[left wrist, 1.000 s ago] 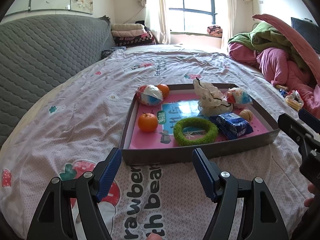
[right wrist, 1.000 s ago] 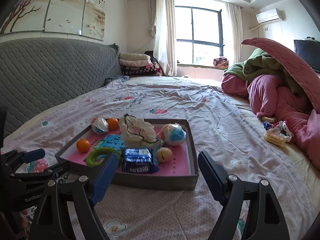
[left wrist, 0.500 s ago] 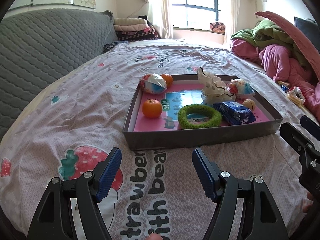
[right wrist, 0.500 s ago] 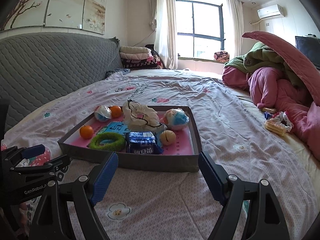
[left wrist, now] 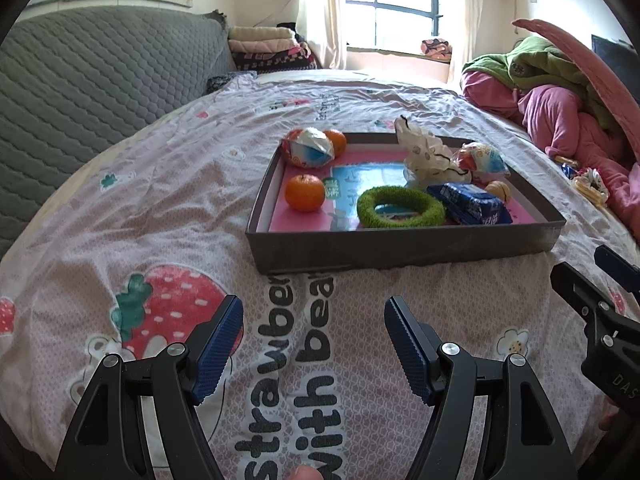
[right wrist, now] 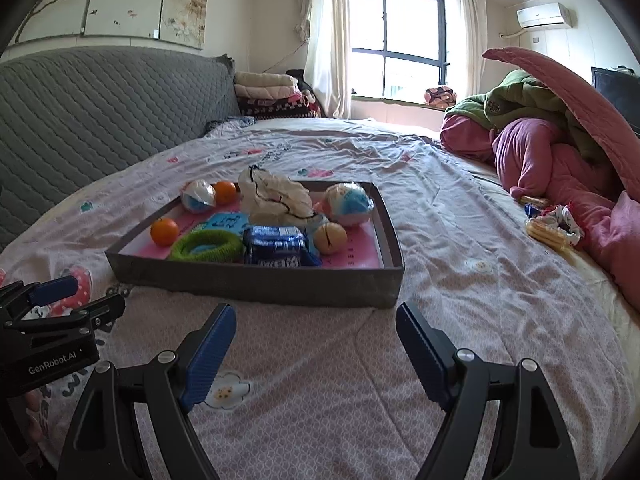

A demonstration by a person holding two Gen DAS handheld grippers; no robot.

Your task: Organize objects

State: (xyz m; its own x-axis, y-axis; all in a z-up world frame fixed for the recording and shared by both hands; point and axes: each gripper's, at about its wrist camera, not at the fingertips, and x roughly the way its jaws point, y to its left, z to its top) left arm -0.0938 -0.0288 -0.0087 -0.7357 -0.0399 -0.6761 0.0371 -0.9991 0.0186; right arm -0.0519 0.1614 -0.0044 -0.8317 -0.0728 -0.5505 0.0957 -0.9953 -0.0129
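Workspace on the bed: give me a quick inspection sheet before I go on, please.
Surface: bed with a pink printed sheet, wrinkled, strawberry print near the grippers.
Job's things: shallow grey cardboard tray with a pink floor holds two oranges, a green fuzzy ring, a blue snack packet, a white crumpled bag, two wrapped balls and a small tan ball.
Clutter: yellow biscuit packets and wrappers on the sheet to the right, outside the tray.
Grippers: left gripper and right gripper both open, empty, short of the tray.
Cables: nothing seen.
Surroundings: grey quilted headboard, heaped pink and green quilts, window.
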